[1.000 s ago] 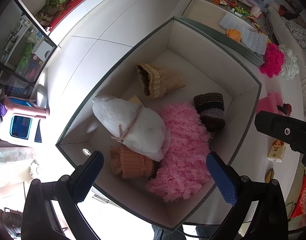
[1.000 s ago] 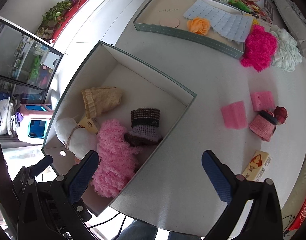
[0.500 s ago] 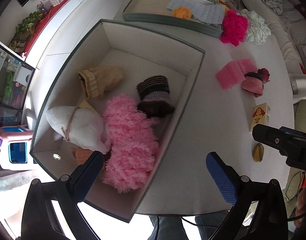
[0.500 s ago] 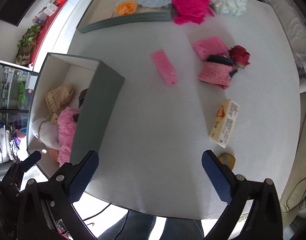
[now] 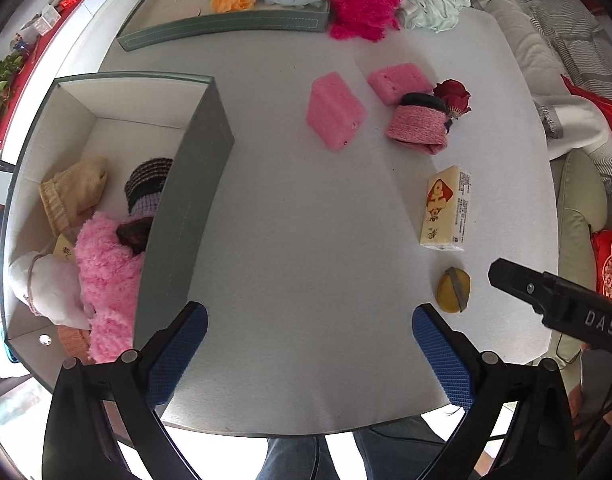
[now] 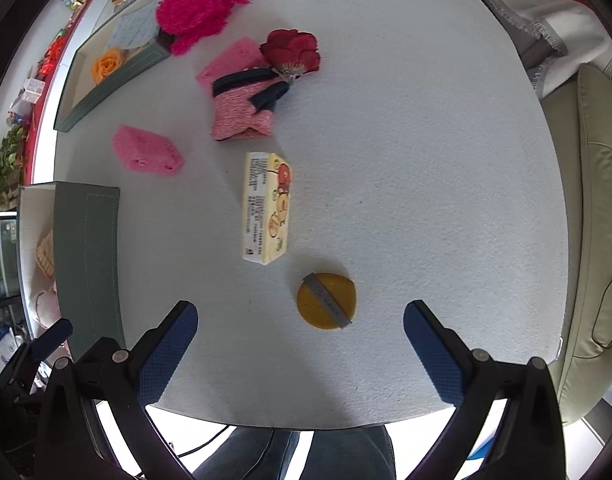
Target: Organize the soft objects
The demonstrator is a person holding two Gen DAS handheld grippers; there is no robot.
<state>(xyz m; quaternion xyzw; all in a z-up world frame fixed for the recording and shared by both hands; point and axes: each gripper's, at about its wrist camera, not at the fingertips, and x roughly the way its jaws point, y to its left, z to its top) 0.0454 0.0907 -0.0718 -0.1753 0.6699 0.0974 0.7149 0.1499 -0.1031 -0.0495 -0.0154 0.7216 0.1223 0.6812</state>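
Left wrist view: the box (image 5: 186, 200) on the surface (image 5: 306, 240) already has a fluffy pink thing (image 5: 106, 264), white pouch (image 5: 50, 292) and a few knit hats in it. Still out: two pink sponges (image 5: 334, 116), a pink knit hat (image 5: 418, 128), a tissue pack (image 5: 446, 212) and a yellow puff (image 6: 326, 300). Left tool (image 5: 310, 344) and right tool (image 6: 302, 340) are both spread wide, empty, so I'd guess roughly halfway.

Home living room. White round table (image 5: 306, 220) is the anchor: pale sofa (image 6: 598, 208) right beside its right edge, with red embroidered cushions (image 5: 610, 264) and a striped blanket (image 5: 574, 20). Left of the table: red-trimmed counter with potted plant (image 6: 10, 152), then a glass cabinet (image 6: 0, 256). Knitted odds and ends on the table.
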